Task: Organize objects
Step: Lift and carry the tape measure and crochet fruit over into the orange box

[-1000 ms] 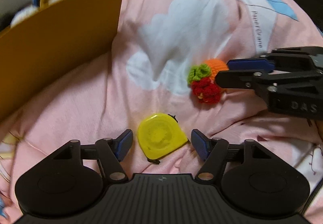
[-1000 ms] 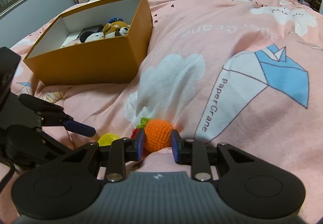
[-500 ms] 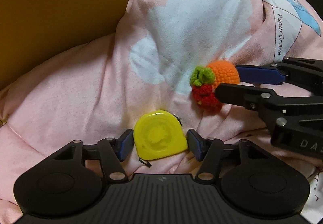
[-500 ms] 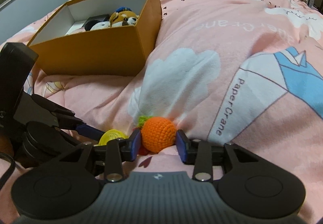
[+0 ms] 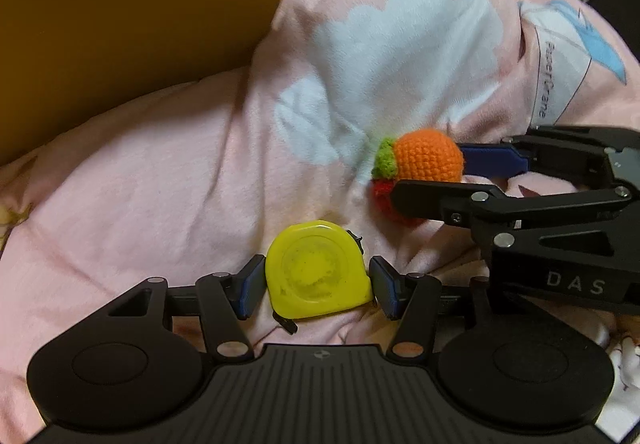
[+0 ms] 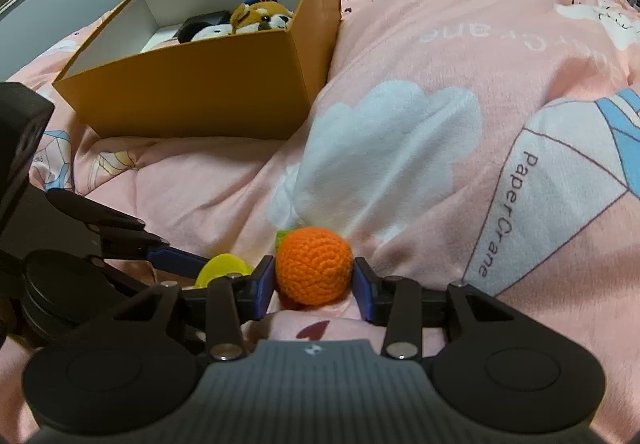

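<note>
step: grasping, both items near orange box point(image 6: 224, 84)
left gripper point(image 5: 316, 286): just closed, pinching yellow tape measure point(image 5: 316, 272)
right gripper point(image 6: 314, 284): just widened, hugging crochet orange point(image 6: 314, 264)
next: lift both into box

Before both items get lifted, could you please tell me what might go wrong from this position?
1. The left hand-held gripper holds the flat yellow plastic tape measure only near its fingertips; it may slip.
2. The right hand-held gripper pinches just the orange crocheted ball, so its attached red crocheted piece would dangle.
3. The tall wall of the orange cardboard box could catch either load.
</note>
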`<state>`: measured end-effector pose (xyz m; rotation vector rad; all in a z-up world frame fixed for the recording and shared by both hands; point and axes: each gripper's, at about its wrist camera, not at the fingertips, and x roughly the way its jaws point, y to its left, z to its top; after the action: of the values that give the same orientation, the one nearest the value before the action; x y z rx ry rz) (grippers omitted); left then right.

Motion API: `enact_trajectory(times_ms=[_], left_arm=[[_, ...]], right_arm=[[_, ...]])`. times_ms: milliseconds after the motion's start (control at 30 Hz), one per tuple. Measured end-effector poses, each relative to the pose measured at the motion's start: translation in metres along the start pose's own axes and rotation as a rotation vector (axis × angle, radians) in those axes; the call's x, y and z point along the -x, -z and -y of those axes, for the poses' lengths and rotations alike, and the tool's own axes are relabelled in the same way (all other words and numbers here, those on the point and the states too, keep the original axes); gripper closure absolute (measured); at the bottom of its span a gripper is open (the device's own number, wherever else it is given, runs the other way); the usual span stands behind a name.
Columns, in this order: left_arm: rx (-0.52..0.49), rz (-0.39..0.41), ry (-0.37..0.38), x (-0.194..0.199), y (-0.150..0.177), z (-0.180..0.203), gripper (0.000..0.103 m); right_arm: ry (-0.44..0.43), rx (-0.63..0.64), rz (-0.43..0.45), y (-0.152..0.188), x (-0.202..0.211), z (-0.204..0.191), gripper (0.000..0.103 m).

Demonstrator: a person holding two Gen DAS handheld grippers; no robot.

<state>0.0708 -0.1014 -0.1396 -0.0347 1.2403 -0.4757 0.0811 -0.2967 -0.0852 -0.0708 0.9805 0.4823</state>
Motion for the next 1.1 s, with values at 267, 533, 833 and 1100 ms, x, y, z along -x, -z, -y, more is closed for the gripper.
enact_trajectory(times_ms=[267,533,833,1100], left_arm=[[0.086,0.138,0.018,0.050,0.019,-0.020,0.039],[0.107,0.299,0.029,0.108,-0.023,-0.029,0.039],[0.092,0.414,0.044,0.161,-0.069,-0.039,0.039],[0.068,0.443,0.012,0.181,-0.129,-0.072,0.039]], right_arm=[[0.004,0.008,0.031,-0.001,0.012,-0.003,0.060],[-0.001,0.052,0.123,-0.028,0.048,-0.012,0.060],[-0.022,0.227,0.264,-0.101,0.084,-0.034,0.060],[-0.018,0.358,0.312,-0.165,0.067,-0.044,0.060]])
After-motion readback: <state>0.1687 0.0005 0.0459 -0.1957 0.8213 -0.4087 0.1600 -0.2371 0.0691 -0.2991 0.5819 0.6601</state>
